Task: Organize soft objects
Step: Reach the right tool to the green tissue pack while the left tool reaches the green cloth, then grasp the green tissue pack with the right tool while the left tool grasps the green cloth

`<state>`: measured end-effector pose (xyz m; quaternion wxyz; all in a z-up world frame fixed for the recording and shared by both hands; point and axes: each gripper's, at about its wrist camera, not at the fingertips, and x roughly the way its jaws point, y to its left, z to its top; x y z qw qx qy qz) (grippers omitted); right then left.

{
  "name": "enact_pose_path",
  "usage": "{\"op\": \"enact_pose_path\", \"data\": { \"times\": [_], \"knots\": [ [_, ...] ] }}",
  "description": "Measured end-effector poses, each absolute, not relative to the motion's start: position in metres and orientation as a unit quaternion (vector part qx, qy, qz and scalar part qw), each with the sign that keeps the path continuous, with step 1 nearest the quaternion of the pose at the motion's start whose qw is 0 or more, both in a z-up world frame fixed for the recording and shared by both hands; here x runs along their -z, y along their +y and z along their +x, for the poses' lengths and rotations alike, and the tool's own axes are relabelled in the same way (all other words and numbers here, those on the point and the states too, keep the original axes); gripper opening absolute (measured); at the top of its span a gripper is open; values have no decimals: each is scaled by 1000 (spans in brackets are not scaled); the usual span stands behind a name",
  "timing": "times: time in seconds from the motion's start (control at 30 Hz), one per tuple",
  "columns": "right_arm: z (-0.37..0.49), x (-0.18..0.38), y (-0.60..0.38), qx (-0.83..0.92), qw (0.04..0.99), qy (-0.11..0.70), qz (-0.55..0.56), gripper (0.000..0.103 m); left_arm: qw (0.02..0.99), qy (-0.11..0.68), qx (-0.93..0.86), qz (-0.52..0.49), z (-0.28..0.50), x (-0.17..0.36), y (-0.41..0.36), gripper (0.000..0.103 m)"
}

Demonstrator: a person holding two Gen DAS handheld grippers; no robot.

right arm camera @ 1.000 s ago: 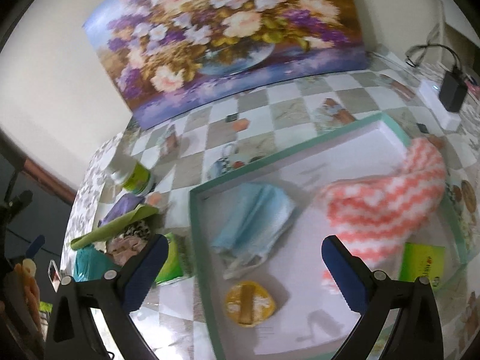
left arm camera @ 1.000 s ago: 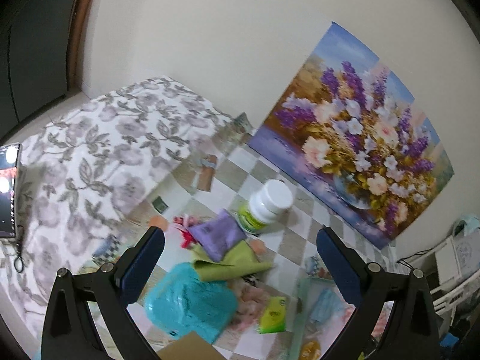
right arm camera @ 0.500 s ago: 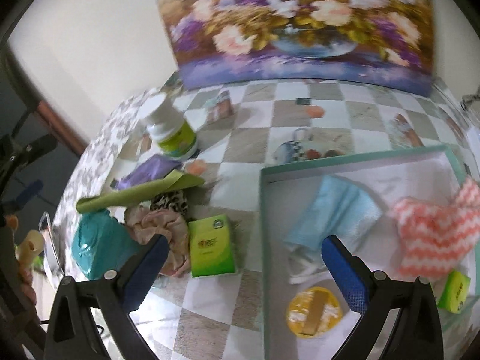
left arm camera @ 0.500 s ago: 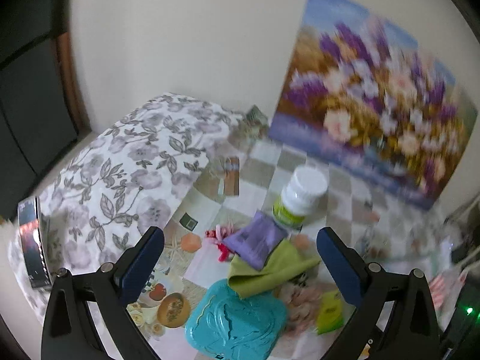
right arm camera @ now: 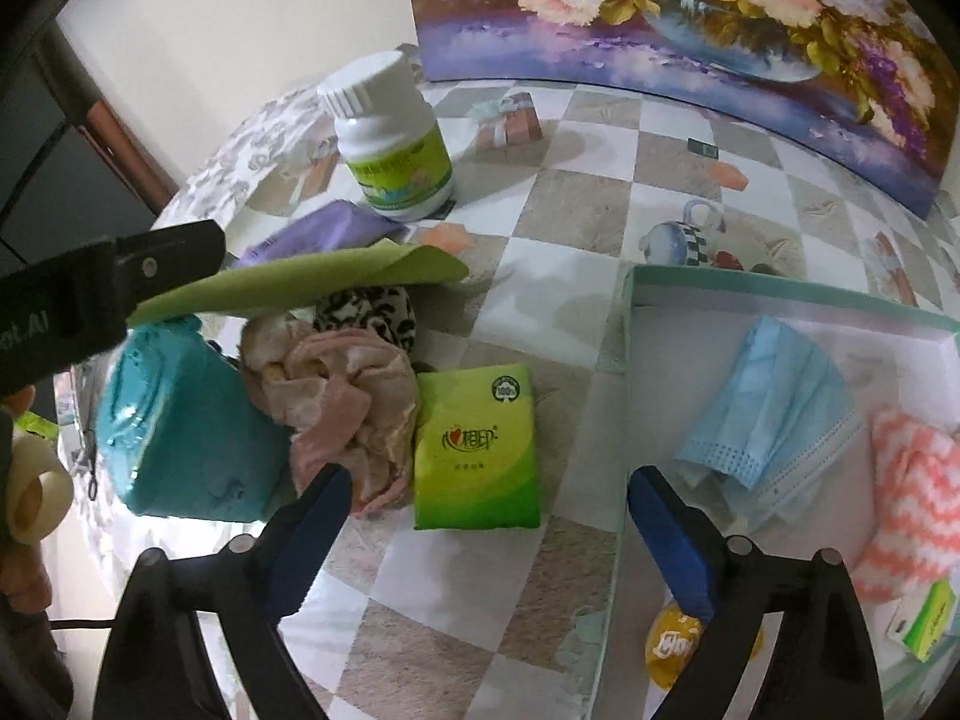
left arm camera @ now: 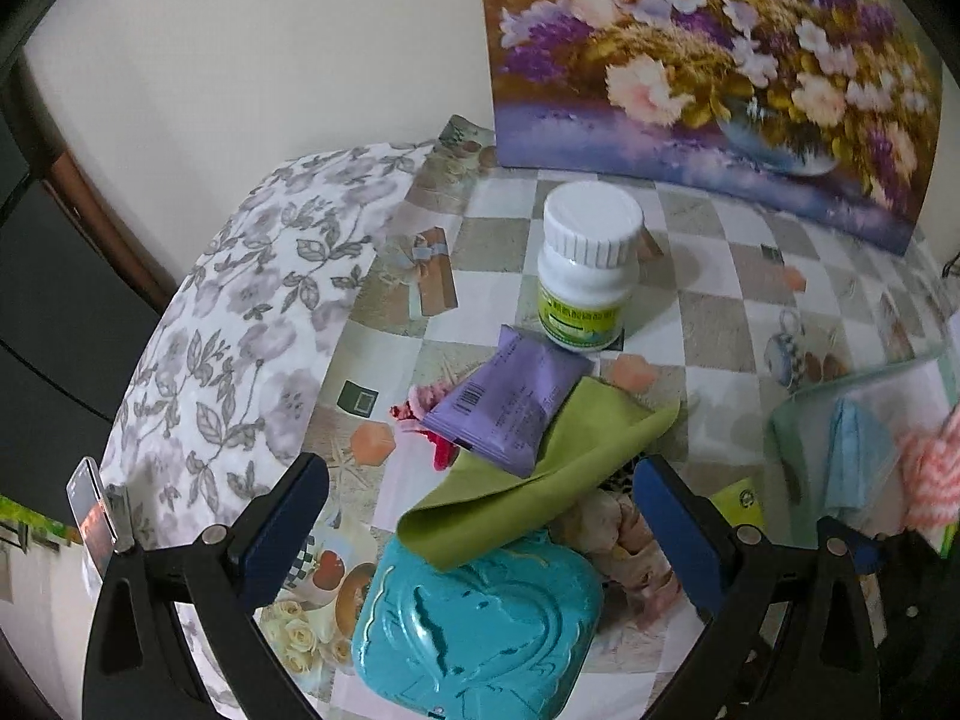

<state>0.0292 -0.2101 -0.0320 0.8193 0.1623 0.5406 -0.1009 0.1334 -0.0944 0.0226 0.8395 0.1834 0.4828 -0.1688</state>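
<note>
My right gripper (right arm camera: 489, 498) is open and empty, just above a green tissue pack (right arm camera: 475, 447) lying on the table. Left of the pack lie a pink scrunchie (right arm camera: 342, 396), a leopard-print scrunchie (right arm camera: 369, 312), a green cloth (right arm camera: 300, 285) and a purple packet (right arm camera: 324, 234). My left gripper (left arm camera: 480, 498) is open and empty over the green cloth (left arm camera: 534, 480) and purple packet (left arm camera: 510, 399). The green-rimmed tray (right arm camera: 780, 294) at right holds a blue face mask (right arm camera: 774, 408) and an orange-white knitted cloth (right arm camera: 912, 510).
A white pill bottle (left arm camera: 585, 270) stands behind the pile. A teal embossed box (left arm camera: 480, 618) sits near the table's front edge. A flower painting (left arm camera: 720, 60) leans on the wall. The tray also holds a yellow round item (right arm camera: 672, 642) and a small green box (right arm camera: 927, 618). A floral cushion (left arm camera: 240, 312) lies left.
Both grippers have swung left and down toward the pile. The right gripper moved from above the tray to above the green tissue pack. Both stay open.
</note>
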Motion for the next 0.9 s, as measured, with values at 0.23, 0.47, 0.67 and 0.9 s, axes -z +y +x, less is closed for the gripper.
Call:
{"op": "enact_pose_path", "data": {
  "times": [0.23,0.47,0.67,0.9],
  "knots": [
    [29,22,-215,101,826,529,165,86,835,489,168,187,137,-14,-96,97],
    [34,20,-204,78,831,530,153,81,823,507,174,191,139,-3,-99,77],
    [34,38,-205,77,817,548,162,75,823,507,164,195,140,2,-97,53],
    [35,44,-199,76,815,556,148,72,832,496,162,188,144,0,-93,23]
  ]
}}
